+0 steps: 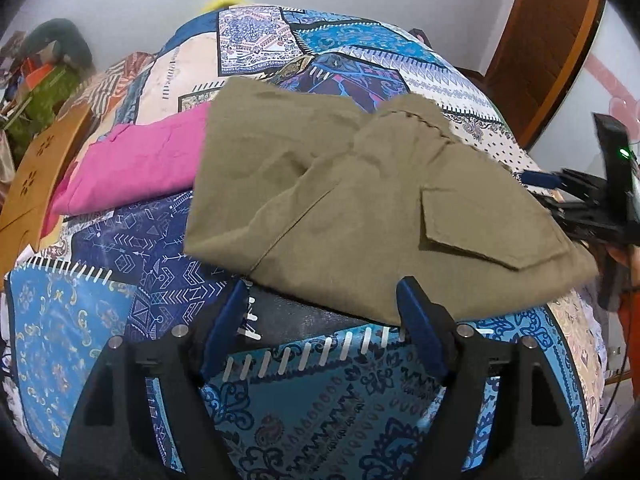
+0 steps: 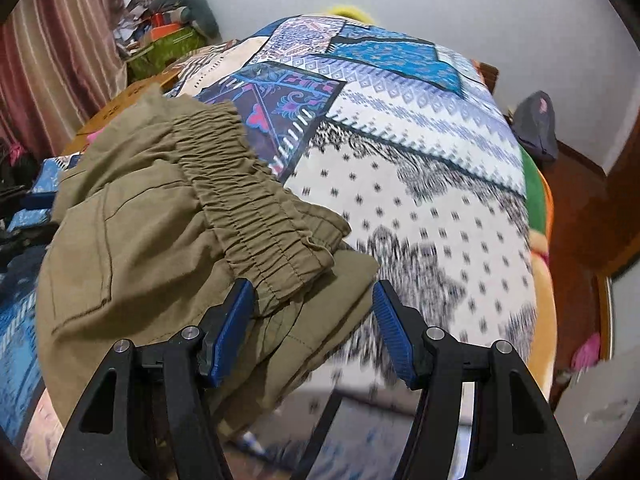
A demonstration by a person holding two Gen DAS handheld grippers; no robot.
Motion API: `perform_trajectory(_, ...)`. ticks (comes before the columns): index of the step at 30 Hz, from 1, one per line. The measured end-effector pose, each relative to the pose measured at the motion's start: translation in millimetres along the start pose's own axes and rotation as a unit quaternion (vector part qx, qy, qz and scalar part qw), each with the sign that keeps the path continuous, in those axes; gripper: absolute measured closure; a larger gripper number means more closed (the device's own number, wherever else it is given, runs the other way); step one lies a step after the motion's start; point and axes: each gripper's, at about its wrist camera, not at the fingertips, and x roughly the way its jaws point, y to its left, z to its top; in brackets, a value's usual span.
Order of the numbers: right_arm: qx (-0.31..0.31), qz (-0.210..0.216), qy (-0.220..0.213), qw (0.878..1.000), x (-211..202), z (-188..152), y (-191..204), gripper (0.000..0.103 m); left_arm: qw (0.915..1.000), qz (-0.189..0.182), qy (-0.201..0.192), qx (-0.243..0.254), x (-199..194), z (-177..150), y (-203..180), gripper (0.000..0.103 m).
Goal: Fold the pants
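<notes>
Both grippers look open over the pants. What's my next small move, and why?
Probably ease the right hand-held gripper forward and close on the waistband. Its jaws stand open with the waistband's corner just between them, and the olive pants lie bunched and unevenly folded. The left hand-held gripper is open too, holding nothing.

Pants (image 1: 360, 208) lie on bedspread (image 1: 120, 320), garment (image 1: 136, 160) left.

No readable text

Neither view shows any legible words, labels, brands or numbers; the bedspread (image 1: 132, 240) carries only decorative patterns, arrows and symbols.
</notes>
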Motion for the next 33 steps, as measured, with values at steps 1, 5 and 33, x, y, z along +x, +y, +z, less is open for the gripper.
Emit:
perform_trajectory(1, -0.001, 0.002, 0.0, 1.0, 6, 5, -1, 0.046, 1.0, 0.0, -0.001, -0.001, 0, 0, 0, 0.024)
perform_trajectory(5, -0.006, -0.008, -0.003, 1.0, 16, 17, 1, 0.046, 0.9999, 0.005, -0.008, -0.005, -6, 2, 2, 0.024)
perform_trajectory(33, 0.071, 0.042, -0.021, 0.996, -30, -21, 42, 0.056, 0.9994, -0.018, -0.002, 0.029, 14, 18, 44, 0.059)
